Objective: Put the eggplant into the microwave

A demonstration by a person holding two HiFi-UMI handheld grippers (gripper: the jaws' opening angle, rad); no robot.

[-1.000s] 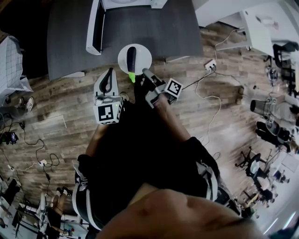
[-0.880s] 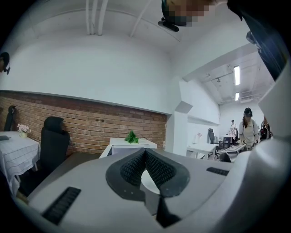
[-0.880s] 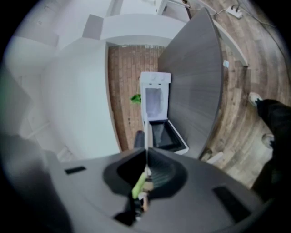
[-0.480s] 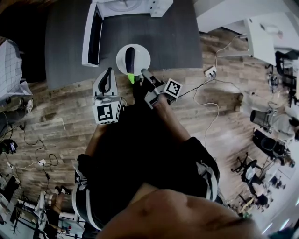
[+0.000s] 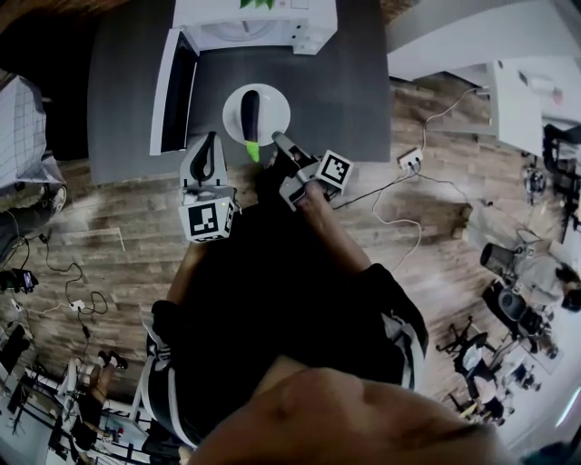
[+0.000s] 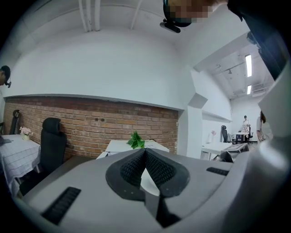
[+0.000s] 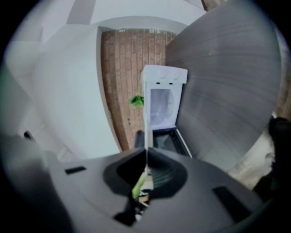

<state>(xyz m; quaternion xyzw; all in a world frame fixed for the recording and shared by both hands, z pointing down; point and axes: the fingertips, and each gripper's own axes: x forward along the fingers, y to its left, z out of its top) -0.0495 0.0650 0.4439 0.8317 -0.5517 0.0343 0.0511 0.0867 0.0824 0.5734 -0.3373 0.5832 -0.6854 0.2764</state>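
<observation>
Gray table bears a white microwave at 12 o'clock, its door swung open toward 9 o'clock. At the microwave's 6 o'clock the eggplant lies on a white plate, green stem at 6 o'clock. The right gripper is clamped on the plate's rim at 5 o'clock. The left gripper, at the plate's 8 o'clock, has its jaws pressed together on nothing.

Matt grey tabletop — wood-plank floor, smooth white plate.
</observation>
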